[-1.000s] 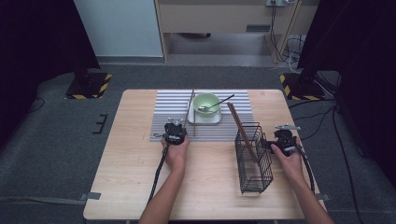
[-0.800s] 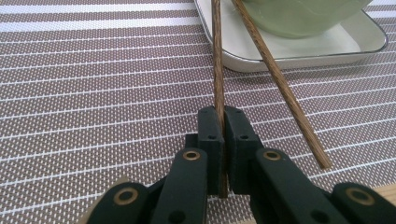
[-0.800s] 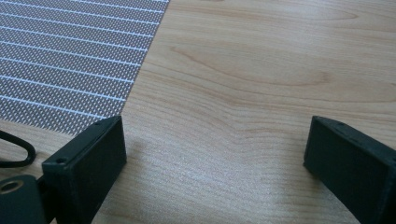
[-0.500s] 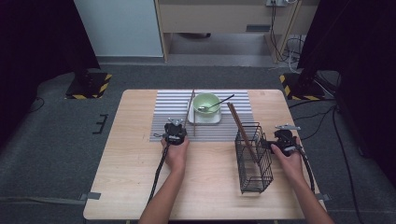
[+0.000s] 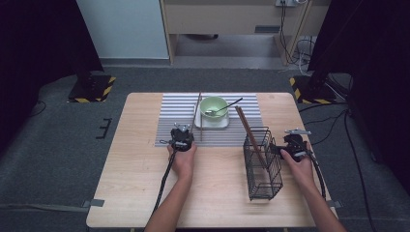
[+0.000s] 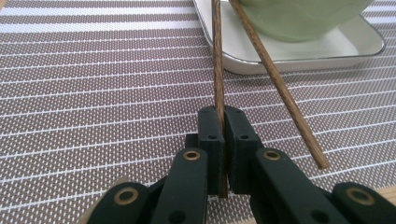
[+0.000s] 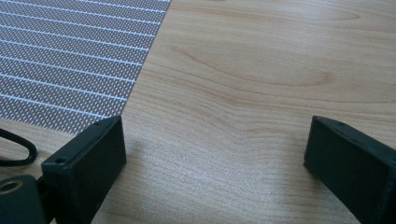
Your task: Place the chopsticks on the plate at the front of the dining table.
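1. High view, held next to the two earlier pictures: I see no change. Both my hands, the chopsticks, the bowl and the basket sit in the same spots.
2. My left hand-held gripper (image 5: pixel 183 137) rests on the striped mat (image 5: pixel 169 121) in the middle of the bench (image 5: pixel 135 188). It points at the bowl.
3. My left hand-held gripper (image 6: pixel 223 140) is pressed together on one brown chopstick (image 6: pixel 217 56). The stick lies flat on the mat and runs away from me to the white tray (image 6: pixel 327 51).
4. A second chopstick (image 6: pixel 280 93) lies free just beside it, slanting off to the right. Its far end goes by the tray too. It is not in the jaws.
5. The green bowl (image 5: pixel 213 106) sits on the white tray, with a spoon (image 5: pixel 227 106) leaning in it.
6. A black wire basket (image 5: pixel 263 164) stands between my two hands. More brown sticks (image 5: pixel 249 133) lean out of it toward the mat.
7. My right hand-held gripper (image 5: pixel 293 145) is just beside the basket, on its right.
8. The right gripper view shows what the high view is too small to show: the right hand-held gripper (image 7: pixel 215 158) is spread wide, with bare wood of the bench between its jaws and nothing held. A corner of the mat (image 7: pixel 70 60) shows at the top left.
9. The left gripper view shows the pinch up close; from above the jaws are hidden under the gripper body.
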A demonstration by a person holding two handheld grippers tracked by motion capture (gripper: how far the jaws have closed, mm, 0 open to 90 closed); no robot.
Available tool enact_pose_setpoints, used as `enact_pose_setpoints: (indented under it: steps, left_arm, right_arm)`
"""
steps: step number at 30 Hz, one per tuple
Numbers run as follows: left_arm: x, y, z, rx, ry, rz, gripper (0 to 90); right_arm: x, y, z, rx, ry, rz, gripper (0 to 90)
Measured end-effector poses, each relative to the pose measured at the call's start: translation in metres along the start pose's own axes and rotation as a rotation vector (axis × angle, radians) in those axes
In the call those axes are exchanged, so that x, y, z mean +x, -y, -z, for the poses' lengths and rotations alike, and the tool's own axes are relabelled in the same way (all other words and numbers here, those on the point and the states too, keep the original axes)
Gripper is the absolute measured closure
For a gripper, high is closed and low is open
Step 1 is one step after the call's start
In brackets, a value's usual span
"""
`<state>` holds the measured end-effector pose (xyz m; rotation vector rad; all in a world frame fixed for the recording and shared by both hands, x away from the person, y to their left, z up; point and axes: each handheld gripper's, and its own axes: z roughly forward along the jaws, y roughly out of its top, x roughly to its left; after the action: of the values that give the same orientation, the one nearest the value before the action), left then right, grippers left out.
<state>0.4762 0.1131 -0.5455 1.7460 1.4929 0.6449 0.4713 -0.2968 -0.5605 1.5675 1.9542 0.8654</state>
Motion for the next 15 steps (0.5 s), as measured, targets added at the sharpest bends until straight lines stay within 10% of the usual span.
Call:
enact_pose_setpoints:
  steps: [15]
  left_arm:
    - [0.0018,0.0014,-0.002,0.015,0.0,0.028,85.5]
  right_arm:
    - [-0.0001,0.0,-0.0001,-0.002,0.0,0.002,5.6]
